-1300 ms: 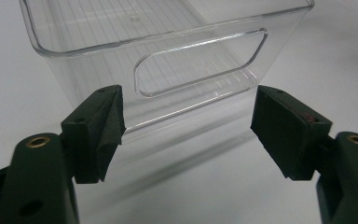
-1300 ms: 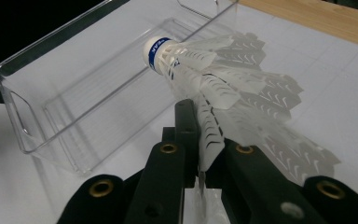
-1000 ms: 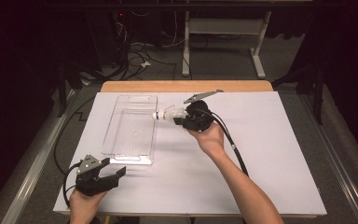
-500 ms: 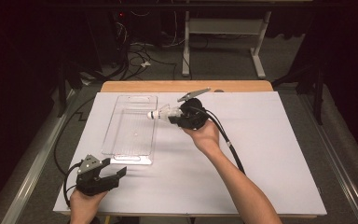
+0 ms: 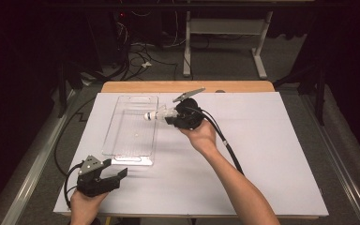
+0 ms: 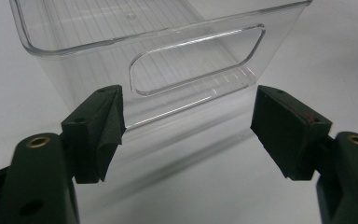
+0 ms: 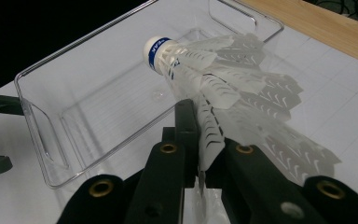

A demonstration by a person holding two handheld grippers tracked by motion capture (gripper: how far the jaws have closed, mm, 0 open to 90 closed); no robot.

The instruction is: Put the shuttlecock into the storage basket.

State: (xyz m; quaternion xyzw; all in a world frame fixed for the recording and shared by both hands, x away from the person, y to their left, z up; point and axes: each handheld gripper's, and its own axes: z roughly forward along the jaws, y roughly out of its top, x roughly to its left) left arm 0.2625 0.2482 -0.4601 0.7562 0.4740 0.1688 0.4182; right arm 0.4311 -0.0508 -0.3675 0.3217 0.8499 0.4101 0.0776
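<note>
The right tongs (image 5: 168, 116) are clamped on the feather skirt of a white feathered shuttlecock with a white cork tip ringed by a blue band (image 7: 200, 70); in the right gripper view the 2 black jaws stand almost together, with 1 edge of the skirt pinched between them. The left tongs (image 5: 115, 174) stand wide apart and hold nothing. They rest low on the white paper-covered worktop (image 5: 272, 154) near its front left corner, and in the left gripper view their jaws frame the near handle end of the clear rectangular plastic bin with cut-out handles (image 6: 168, 51) without touching it.

Compared with 1 second ago, the right tongs and the shuttlecock sit a little further left, so the cork tip now reaches over the bin's right wall, where before it lay just outside that wall. The left tongs lie where they did, and the bin has not shifted.

The bin (image 5: 131, 129) lies lengthwise on the left half of the worktop, upright and open at the top. The shuttlecock is held roughly level above the bin's far right part, cork pointing left, clear of the bin floor. Its feathers look clean and evenly fanned.
</note>
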